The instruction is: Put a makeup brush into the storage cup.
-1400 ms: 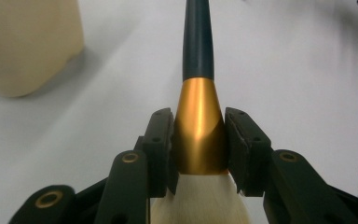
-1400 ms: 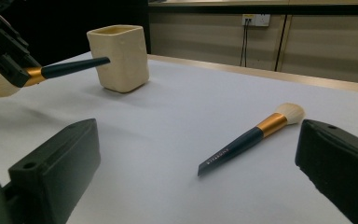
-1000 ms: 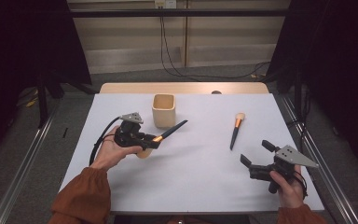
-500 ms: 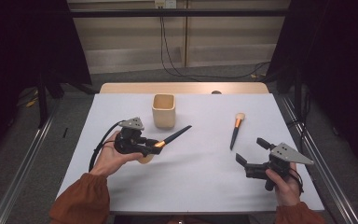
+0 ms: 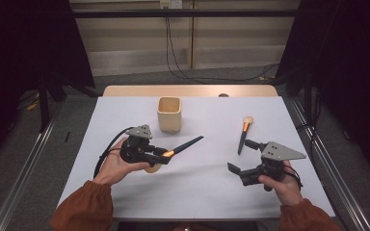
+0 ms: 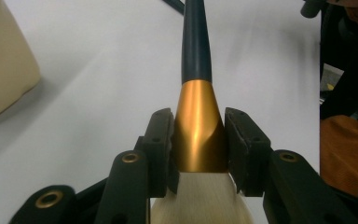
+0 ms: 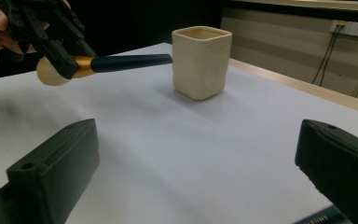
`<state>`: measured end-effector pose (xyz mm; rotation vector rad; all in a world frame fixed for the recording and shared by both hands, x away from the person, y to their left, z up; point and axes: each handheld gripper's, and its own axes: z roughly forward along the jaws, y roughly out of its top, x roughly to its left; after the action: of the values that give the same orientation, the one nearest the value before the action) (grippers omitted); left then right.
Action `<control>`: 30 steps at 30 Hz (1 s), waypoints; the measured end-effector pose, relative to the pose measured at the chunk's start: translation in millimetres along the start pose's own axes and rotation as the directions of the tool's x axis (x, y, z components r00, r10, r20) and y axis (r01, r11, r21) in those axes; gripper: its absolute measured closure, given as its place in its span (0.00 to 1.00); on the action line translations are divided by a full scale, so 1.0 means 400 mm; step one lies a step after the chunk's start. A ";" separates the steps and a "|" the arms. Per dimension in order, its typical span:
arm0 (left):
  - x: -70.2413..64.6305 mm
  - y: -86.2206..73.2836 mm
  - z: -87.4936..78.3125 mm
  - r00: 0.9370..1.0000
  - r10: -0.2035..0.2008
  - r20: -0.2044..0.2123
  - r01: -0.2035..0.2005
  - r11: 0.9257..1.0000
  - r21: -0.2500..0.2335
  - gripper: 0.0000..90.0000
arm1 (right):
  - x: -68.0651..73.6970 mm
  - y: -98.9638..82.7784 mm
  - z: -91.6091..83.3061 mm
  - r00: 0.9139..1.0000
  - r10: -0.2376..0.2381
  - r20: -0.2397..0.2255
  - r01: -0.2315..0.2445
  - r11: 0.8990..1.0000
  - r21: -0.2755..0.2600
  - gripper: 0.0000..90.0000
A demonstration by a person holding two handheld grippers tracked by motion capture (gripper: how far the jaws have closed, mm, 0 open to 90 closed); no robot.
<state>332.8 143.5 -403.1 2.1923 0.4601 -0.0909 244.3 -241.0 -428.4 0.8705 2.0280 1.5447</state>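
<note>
My left gripper [image 5: 160,153] is shut on the gold ferrule of a large makeup brush [image 5: 185,144], held just above the white table. The dark handle points right and away, and the cream bristle head sits under the hand. In the left gripper view both pads [image 6: 161,135] press the gold ferrule [image 6: 199,126]. A cream square cup [image 5: 168,114] stands upright behind the brush. A smaller brush [image 5: 243,132] with an orange ferrule lies on the table at the right. My right gripper [image 5: 239,155] stands open just on the near side of it, with nothing between its jaws.
The table [image 5: 202,192] is covered in white, with a wooden strip along its far edge. In the right gripper view the cup [image 7: 200,63] and the held brush [image 7: 121,63] lie ahead beyond my open right gripper [image 7: 196,158]. Dark curtains and cables stand behind the table.
My right gripper has moved left and slightly away, closer to the small brush. My left gripper has shifted a little to the right with the large brush still in it.
</note>
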 end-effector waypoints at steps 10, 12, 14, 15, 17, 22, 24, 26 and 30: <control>-0.008 0.001 0.008 1.000 0.017 0.017 -0.017 1.000 0.020 0.70 | 0.002 0.061 0.065 0.993 -0.051 -0.106 0.058 0.997 0.057 0.00; -0.010 0.002 0.011 1.000 0.018 0.025 -0.018 1.000 0.022 0.70 | 0.005 0.069 0.079 0.989 -0.060 -0.135 0.070 0.995 0.077 0.00; -0.011 0.002 0.012 1.000 0.020 0.018 -0.020 1.000 0.021 0.70 | 0.009 0.079 0.098 0.982 -0.067 -0.176 0.087 0.990 0.111 0.00; -0.012 0.003 0.013 1.000 0.019 0.022 -0.020 1.000 0.022 0.70 | 0.010 0.082 0.104 0.980 -0.072 -0.188 0.097 0.988 0.124 0.01; -0.013 0.003 0.015 0.999 0.024 0.028 -0.025 0.999 0.030 0.70 | 0.012 0.091 0.123 0.974 -0.078 -0.213 0.114 0.980 0.165 0.01; -0.015 0.005 0.020 0.999 0.024 0.037 -0.026 0.999 0.035 0.70 | 0.011 0.112 0.159 0.966 -0.105 -0.237 0.159 0.962 0.222 0.01; -0.016 0.006 0.023 0.999 0.026 0.047 -0.027 0.999 0.037 0.70 | 0.010 0.117 0.168 0.963 -0.103 -0.250 0.163 0.959 0.231 0.02; -0.019 0.007 0.026 0.998 0.030 0.047 -0.032 0.998 0.044 0.70 | 0.010 0.123 0.177 0.959 -0.100 -0.267 0.168 0.954 0.247 0.02; -0.022 0.009 0.033 0.998 0.033 0.057 -0.035 0.998 0.049 0.70 | 0.012 0.135 0.193 0.948 -0.106 -0.300 0.193 0.942 0.276 0.04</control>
<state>327.2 128.7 -406.6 2.2394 0.3926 -0.1467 304.8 -175.5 -397.9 0.6049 2.5224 1.3566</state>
